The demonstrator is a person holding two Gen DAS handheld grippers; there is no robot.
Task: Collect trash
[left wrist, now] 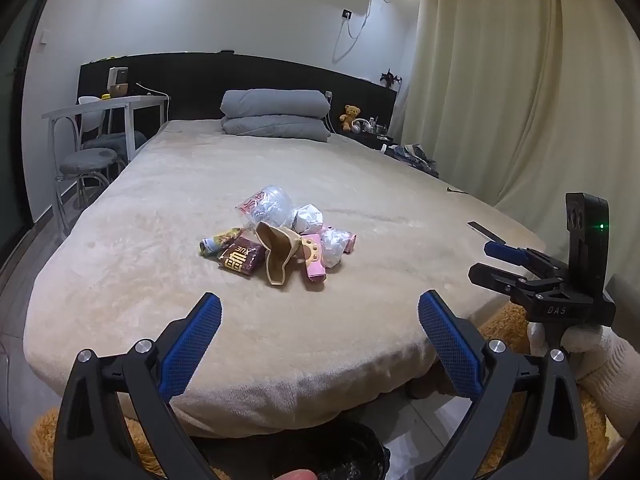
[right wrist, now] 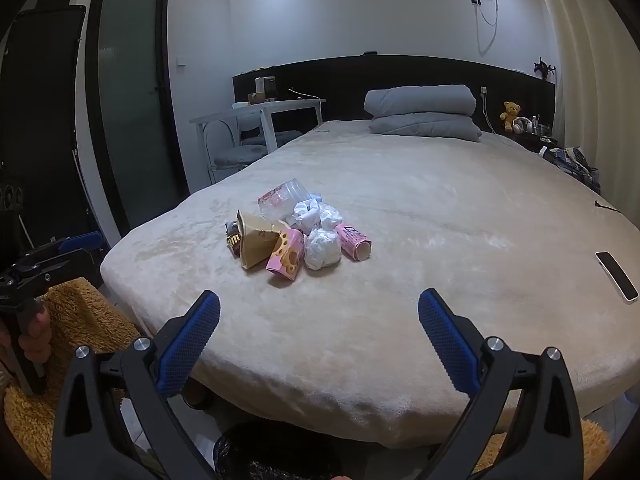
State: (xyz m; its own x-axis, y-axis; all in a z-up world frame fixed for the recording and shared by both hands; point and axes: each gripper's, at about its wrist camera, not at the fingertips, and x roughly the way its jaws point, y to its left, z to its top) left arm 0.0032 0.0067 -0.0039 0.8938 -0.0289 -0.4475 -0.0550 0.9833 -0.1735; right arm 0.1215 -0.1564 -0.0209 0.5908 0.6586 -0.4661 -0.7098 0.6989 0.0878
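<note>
I held both tongs spread wide over the foot of the bed (left wrist: 360,184), each tilted downward and pinching nothing. The trash pile (left wrist: 280,240) lay on the beige blanket ahead of my left gripper (left wrist: 320,320), well apart from its blue pads and roughly in line with the gap between them, a little to the left. From my right gripper (right wrist: 319,320) the same heap sat ahead and to the left of the gap, also well clear. In the heap I could see crumpled white paper (right wrist: 322,254), a pink carton (right wrist: 285,260), a brown paper bag (right wrist: 256,244) and a clear plastic wrapper (left wrist: 266,204). A phone (right wrist: 616,276) lay on the blanket far to my right. A black-lined bin (right wrist: 276,456) stood below the bed's edge, under my tongs.
</note>
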